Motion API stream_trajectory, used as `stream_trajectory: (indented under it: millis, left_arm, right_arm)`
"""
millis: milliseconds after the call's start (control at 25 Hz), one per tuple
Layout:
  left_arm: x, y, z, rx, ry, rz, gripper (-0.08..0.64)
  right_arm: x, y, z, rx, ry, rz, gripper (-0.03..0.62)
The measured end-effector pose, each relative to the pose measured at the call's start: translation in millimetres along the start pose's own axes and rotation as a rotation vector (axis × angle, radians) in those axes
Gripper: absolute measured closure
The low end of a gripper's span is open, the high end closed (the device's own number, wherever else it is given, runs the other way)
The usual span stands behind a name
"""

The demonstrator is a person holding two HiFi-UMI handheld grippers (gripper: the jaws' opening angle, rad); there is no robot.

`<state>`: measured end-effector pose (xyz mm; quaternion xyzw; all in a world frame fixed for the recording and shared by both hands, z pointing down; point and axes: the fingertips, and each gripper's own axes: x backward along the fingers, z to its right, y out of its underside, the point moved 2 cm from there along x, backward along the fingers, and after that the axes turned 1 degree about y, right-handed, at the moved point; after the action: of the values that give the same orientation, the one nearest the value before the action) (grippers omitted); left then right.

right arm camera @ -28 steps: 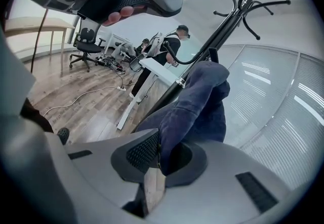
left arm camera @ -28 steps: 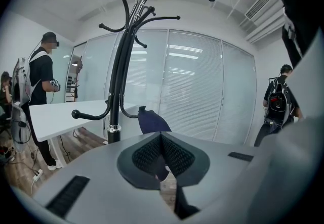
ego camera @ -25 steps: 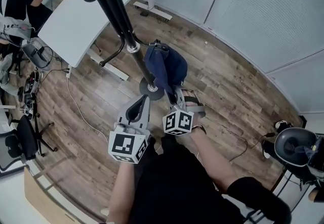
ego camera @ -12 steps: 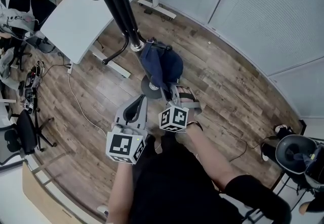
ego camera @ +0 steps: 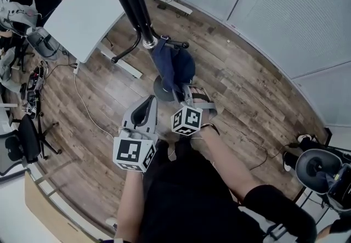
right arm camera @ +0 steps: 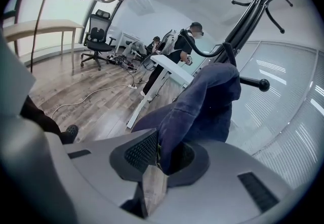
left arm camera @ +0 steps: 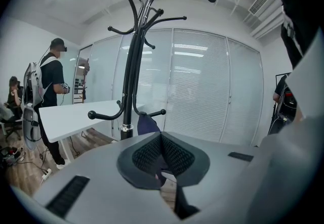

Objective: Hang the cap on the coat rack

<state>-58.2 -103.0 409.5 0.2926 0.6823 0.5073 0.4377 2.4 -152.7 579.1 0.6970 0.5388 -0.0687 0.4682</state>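
It seems the letting-go step: the dark blue fabric cap [ego camera: 173, 65] hangs on a low hook of the black metal coat rack [ego camera: 133, 3]. The right gripper [right arm camera: 163, 153] has just been spreading its jaws, with the cap's edge loose between them. The left gripper [left arm camera: 161, 139] is pressed together and empty. Next, the right one should draw back without dragging the cloth.

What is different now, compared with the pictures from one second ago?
The cap, spread wide before, now hangs narrow from a low hook of the coat rack. The jaws of the right gripper have just been opening, with the cap's edge between them. The left gripper stayed shut and empty.
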Motion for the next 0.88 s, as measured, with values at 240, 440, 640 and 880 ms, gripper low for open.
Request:
stream_trajectory:
  millis: [240, 440, 640, 880]
  left_arm:
    - [1, 2, 0, -0.005, 0.002, -0.005, 0.545]
    - [4, 5, 0, -0.006, 0.0, -0.009, 0.545]
    - [6, 5, -1, -0.005, 0.0, -0.007, 0.545]
    - [14, 6, -5, -0.004, -0.002, -0.004, 0.545]
  right_arm:
    - [-4, 2, -5, -0.014, -0.038, -0.013, 0.505]
    - [-3, 8, -13, -0.025, -0.056, -0.025, 0.5]
    - [-3, 11, -14, -0.036, -0.057, -0.034, 0.5]
    - [-3, 6, -16, -0.045, -0.055, -0.033, 0.489]
